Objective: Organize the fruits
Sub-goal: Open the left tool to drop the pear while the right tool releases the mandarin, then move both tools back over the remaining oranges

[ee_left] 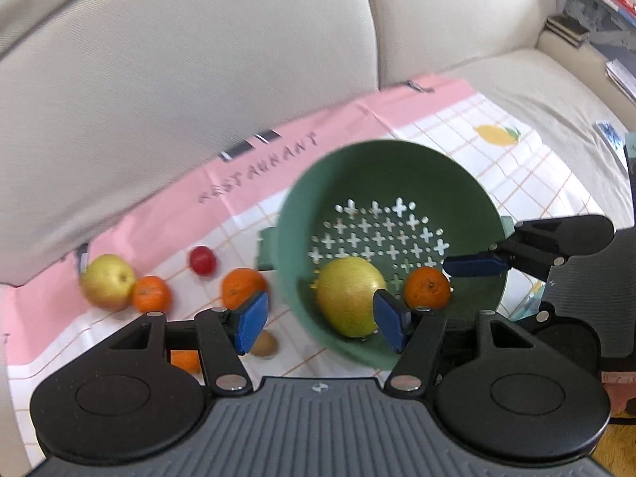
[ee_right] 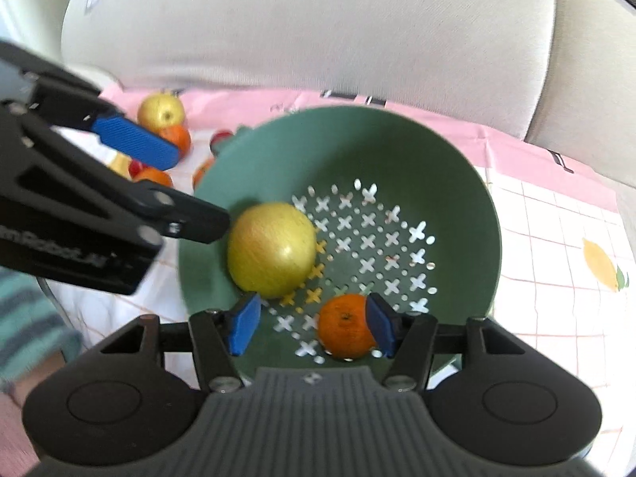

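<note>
A pink-bordered checked cloth printed with a lemon covers the seat of a beige sofa.

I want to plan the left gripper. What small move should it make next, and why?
Probably swing the open left gripper left toward the round orange tangerine on the checked cloth: the green perforated colander holds only two fruits.

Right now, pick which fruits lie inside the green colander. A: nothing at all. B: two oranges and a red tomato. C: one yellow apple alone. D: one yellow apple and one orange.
D: inside the green colander lie just a yellow apple and an orange; the other fruits sit outside on the cloth.
</note>
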Available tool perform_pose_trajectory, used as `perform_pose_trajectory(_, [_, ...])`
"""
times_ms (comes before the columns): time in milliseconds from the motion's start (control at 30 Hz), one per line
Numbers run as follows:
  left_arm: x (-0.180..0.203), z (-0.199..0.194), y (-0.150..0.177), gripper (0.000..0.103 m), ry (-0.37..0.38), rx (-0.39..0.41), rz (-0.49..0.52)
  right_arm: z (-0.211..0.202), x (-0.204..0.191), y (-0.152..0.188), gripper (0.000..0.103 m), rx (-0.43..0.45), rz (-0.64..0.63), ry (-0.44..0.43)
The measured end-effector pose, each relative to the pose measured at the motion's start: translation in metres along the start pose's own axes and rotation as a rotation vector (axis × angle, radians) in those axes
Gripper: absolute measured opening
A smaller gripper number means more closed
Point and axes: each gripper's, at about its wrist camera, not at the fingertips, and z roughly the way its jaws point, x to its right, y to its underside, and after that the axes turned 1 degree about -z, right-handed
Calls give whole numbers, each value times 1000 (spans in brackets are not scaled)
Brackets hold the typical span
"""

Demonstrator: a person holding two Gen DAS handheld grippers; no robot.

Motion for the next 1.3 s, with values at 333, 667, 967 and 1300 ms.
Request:
perform_pose_trajectory(333, [-35,-53,37,72,-174,84,-55,-22,-42,0,59,111,137,-53])
perform_pose_trajectory(667, [-101,-103,67,72,-311,126,-156,-20,-93,-9,59,153,117,-107])
perform_pose_trajectory(967, [-126,-100,101,68,-258,252,-243,-15,-131,-6,59,253,13,-74])
perform_pose_trajectory(1300, [-120,-63,91,59,-91,272,-192,9,-149,-13,41,265,-125,31])
